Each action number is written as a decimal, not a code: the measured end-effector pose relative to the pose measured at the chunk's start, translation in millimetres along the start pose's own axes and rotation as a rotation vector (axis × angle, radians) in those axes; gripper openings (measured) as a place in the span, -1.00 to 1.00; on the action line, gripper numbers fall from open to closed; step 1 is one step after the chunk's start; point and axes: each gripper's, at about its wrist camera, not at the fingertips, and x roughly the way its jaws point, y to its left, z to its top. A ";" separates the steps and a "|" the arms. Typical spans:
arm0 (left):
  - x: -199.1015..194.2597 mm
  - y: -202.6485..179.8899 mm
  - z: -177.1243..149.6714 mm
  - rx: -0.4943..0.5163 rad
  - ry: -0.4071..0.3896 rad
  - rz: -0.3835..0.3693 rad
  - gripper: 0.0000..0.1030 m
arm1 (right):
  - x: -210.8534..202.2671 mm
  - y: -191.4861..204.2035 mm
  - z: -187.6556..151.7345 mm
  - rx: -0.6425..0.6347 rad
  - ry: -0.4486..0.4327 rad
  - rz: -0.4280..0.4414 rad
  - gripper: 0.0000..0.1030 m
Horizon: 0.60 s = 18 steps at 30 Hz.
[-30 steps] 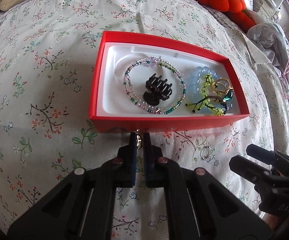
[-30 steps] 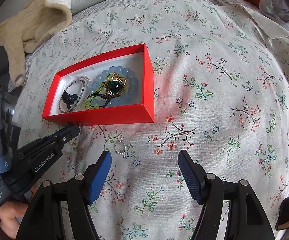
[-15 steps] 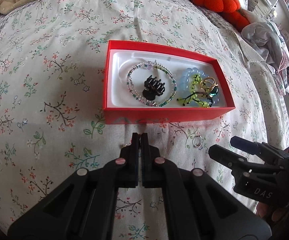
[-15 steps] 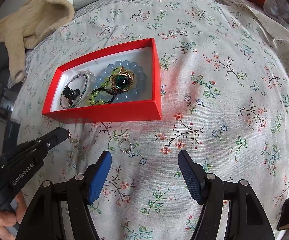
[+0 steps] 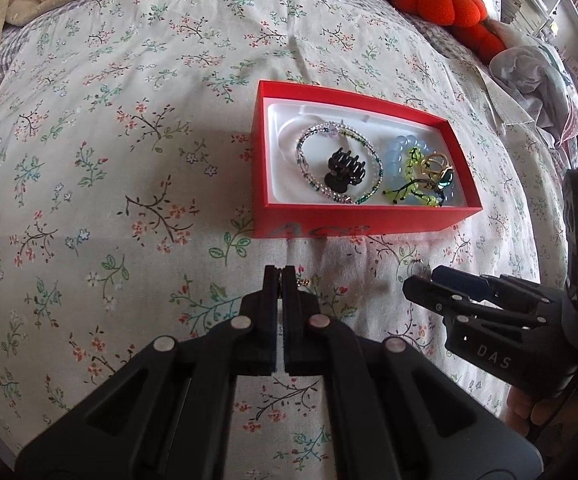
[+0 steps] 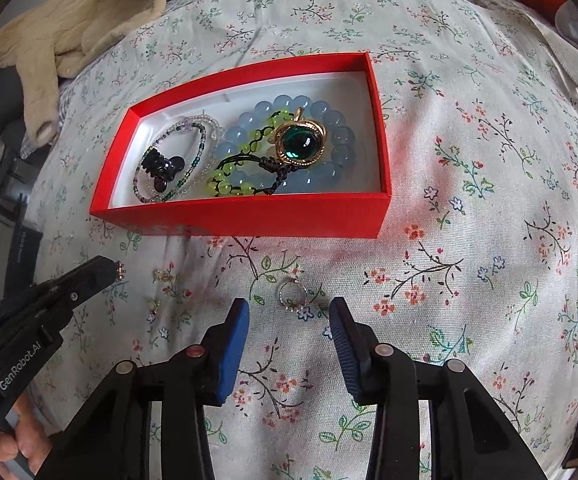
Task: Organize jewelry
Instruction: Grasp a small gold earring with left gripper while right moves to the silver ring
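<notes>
A red box [image 5: 353,224] [image 6: 249,220] sits on the floral bedspread. It holds a thin beaded bracelet [image 5: 339,166], a black hair claw [image 6: 161,166], a blue bead bracelet [image 6: 329,136], a yellow-green cord bracelet [image 6: 229,188] and a gold ring with a green stone [image 6: 299,144]. My left gripper [image 5: 280,270] [image 6: 109,270] is shut on a small gold earring [image 6: 120,270], in front of the box. A silver ring [image 6: 292,294] lies on the bedspread. My right gripper [image 6: 289,308] [image 5: 421,280] is closing, its blue pads either side of the ring without touching it.
Another small gold piece [image 6: 164,276] lies on the bedspread between the grippers. A beige blanket [image 6: 77,20] is bunched at the back left. An orange plush [image 5: 445,4] and crumpled clothes [image 5: 529,72] lie at the back right. A hand [image 6: 5,444] holds the left gripper.
The right gripper's pads have come much closer together and it has moved down to the silver ring. The left gripper, still shut, has drawn back from the box and lifted.
</notes>
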 end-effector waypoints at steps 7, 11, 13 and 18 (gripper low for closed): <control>1.0 2.6 -0.1 0.008 0.008 0.001 -0.95 | 9.5 6.6 3.6 -0.017 -0.001 -0.035 -0.38; 1.5 2.9 -0.1 0.009 0.009 0.001 -0.95 | 12.2 8.1 7.1 -0.016 -0.003 -0.045 -0.42; 2.0 3.2 -0.3 0.009 0.010 0.003 -0.95 | 12.0 5.3 7.3 -0.016 -0.003 -0.050 -0.50; 3.6 2.8 -0.6 0.011 0.013 0.006 -0.95 | 11.4 2.3 7.8 -0.027 -0.005 -0.062 -0.70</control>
